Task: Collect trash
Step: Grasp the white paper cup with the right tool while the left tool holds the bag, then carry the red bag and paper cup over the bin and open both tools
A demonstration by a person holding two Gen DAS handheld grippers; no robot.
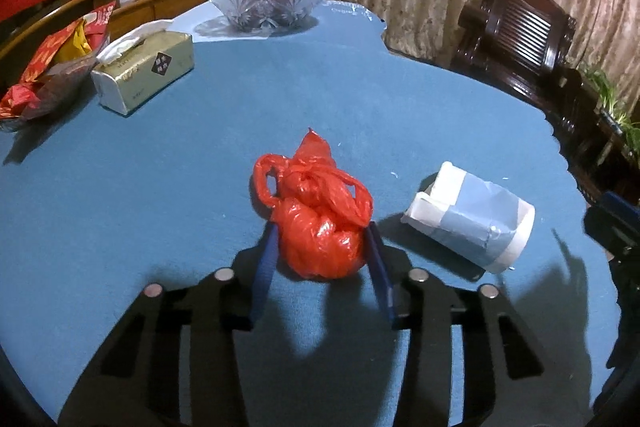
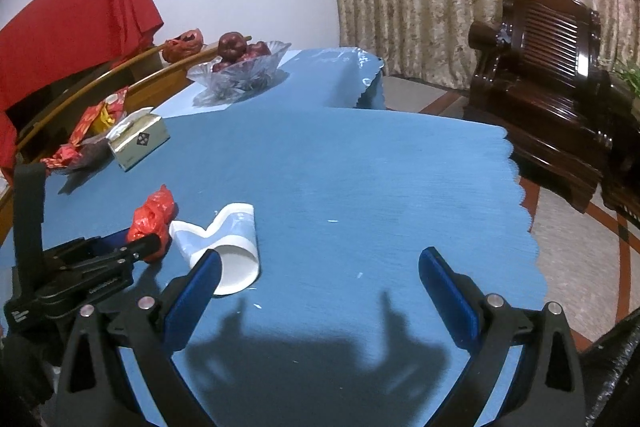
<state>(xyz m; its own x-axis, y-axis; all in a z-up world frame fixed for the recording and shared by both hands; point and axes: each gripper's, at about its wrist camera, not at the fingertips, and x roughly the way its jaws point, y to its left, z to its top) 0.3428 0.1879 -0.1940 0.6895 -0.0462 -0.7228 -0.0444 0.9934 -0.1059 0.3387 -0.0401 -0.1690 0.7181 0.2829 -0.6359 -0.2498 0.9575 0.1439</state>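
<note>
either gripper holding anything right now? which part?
Left gripper is closed on the knotted red plastic bag, pads on the sides of its lower bulge. Right gripper is open and empty, with the paper cup beside its finger.

We look down and forward along each pair of tongs, close over the blue-clothed counter. Both views share the knotted red plastic bag and crushed white paper cup.

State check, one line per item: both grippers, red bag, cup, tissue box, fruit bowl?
Left gripper: closed on the red bag, pads at its sides.
Right gripper: open, nothing between the fingers.
Red bag: knotted shut, on the table.
Cup: tipped on its side, crushed.
Tissue box: open, tissue sticking out.
Fruit bowl: upright, holding dark red fruit.
</note>
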